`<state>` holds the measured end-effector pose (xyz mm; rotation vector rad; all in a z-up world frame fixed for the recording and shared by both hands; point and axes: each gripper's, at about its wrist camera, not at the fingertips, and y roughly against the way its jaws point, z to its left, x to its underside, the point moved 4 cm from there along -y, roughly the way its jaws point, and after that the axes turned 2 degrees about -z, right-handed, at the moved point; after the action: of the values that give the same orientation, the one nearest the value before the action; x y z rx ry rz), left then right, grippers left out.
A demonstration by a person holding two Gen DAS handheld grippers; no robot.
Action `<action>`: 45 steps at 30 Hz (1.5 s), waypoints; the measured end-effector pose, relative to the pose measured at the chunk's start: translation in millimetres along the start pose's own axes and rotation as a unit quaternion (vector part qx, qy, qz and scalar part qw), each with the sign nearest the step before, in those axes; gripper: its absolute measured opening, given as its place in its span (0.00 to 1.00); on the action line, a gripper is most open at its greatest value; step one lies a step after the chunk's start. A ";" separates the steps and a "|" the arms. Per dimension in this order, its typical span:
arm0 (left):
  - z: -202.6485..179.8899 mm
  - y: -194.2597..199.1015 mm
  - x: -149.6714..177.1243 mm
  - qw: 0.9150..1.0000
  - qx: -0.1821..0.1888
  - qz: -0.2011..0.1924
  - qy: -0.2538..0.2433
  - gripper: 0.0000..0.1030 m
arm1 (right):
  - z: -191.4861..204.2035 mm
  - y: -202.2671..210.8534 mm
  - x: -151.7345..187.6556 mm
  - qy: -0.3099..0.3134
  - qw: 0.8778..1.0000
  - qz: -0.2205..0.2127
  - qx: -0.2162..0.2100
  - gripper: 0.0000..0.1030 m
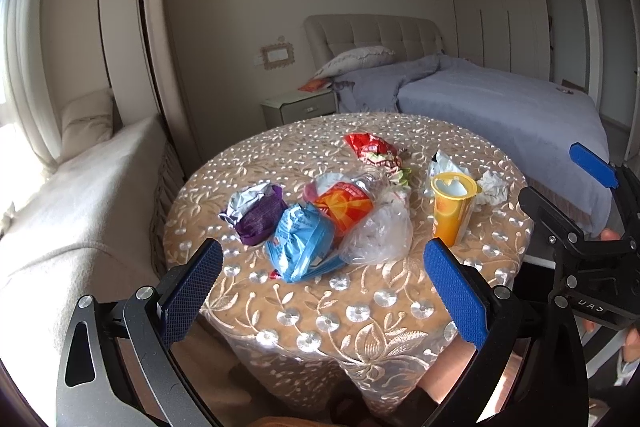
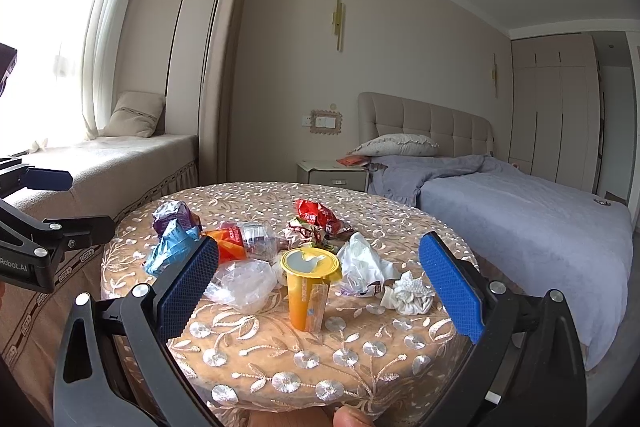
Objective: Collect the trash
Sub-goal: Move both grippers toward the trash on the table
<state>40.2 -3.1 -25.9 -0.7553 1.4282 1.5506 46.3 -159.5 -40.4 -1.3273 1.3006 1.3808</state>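
Note:
Trash lies on a round table [image 1: 360, 311] with an embroidered cloth. There is a blue wrapper [image 1: 300, 247], a purple wrapper [image 1: 256, 213], an orange-labelled crushed bottle [image 1: 344, 205], a clear plastic bag [image 1: 380, 235], a red wrapper [image 1: 370, 149], an upright yellow cup [image 1: 454, 209] and a crumpled white tissue [image 1: 492, 187]. My left gripper [image 1: 324, 291] is open and empty, near the table's front edge before the blue wrapper. My right gripper [image 2: 320, 291] is open and empty, with the yellow cup [image 2: 310, 287] between its fingers' line of sight. The tissue [image 2: 410, 293] lies right of the cup.
A bed [image 1: 500, 107] with a grey-blue cover stands behind and to the right of the table. A window seat [image 1: 80, 195] runs along the left. A nightstand [image 1: 300, 107] stands by the bed. Wardrobes [image 2: 556, 111] line the far wall.

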 end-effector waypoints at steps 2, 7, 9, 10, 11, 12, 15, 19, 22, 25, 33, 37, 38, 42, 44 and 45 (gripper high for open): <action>-0.2 0.3 0.0 1.000 0.000 0.000 0.000 0.96 | -0.1 -0.9 0.6 0.000 1.000 0.000 0.000 0.96; 0.6 -0.2 0.3 1.000 -0.001 0.001 0.002 0.96 | -0.2 -1.3 4.0 -0.001 1.000 0.003 0.000 0.96; 1.3 -0.6 0.1 1.000 -0.001 0.002 0.003 0.96 | -1.0 -1.7 4.4 -0.002 1.000 0.003 0.000 0.96; 1.2 -0.7 0.1 1.000 -0.001 0.003 0.003 0.96 | -1.5 -2.1 4.6 -0.002 1.000 0.003 0.000 0.96; 1.4 -1.0 0.0 1.000 -0.001 0.003 0.003 0.96 | -1.3 -2.1 5.1 -0.001 1.000 0.004 0.000 0.96; 1.5 -1.2 -0.1 1.000 -0.001 0.003 0.003 0.96 | -1.5 -2.1 5.2 -0.001 1.000 0.004 0.000 0.96; 1.1 -1.6 -0.7 1.000 -0.001 0.003 0.003 0.96 | -1.1 -2.7 5.6 -0.001 1.000 0.004 0.000 0.96; 0.3 -2.0 0.1 1.000 -0.002 0.005 0.001 0.96 | 0.2 -2.8 6.3 0.001 1.000 0.005 0.000 0.96; 0.6 -1.9 -0.1 1.000 -0.001 0.005 0.003 0.96 | 1.0 -2.9 6.9 0.001 1.000 0.005 -0.002 0.96; 1.0 -2.0 0.1 1.000 -0.006 0.004 0.001 0.96 | 2.6 -4.0 8.5 0.004 1.000 0.007 -0.002 0.96; 4.8 -7.6 2.9 1.000 -0.013 0.009 0.006 0.96 | 6.1 -10.7 15.6 0.011 1.000 0.010 -0.007 0.96; 7.6 -11.8 4.3 1.000 -0.018 0.015 0.009 0.96 | 5.6 -14.5 18.2 0.009 1.000 0.011 -0.010 0.96; 8.2 -12.6 4.4 1.000 -0.019 0.015 0.010 0.96 | 5.4 -15.5 18.8 0.009 1.000 0.012 -0.012 0.96; 11.3 -17.1 3.3 0.999 -0.031 0.015 0.009 0.96 | 5.5 -22.9 20.9 0.005 0.999 0.016 -0.036 0.96; 11.9 -22.5 2.4 0.999 -0.037 0.017 0.007 0.96 | 8.1 -27.4 22.9 0.007 0.998 0.025 -0.057 0.96; 11.6 -26.0 2.7 0.999 -0.040 0.020 0.006 0.96 | 9.4 -29.6 23.7 0.010 0.998 0.026 -0.061 0.96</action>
<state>63.7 7.8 -38.2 -0.7882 1.4041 1.6448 70.8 -148.3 -68.7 -1.4007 1.2900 1.5081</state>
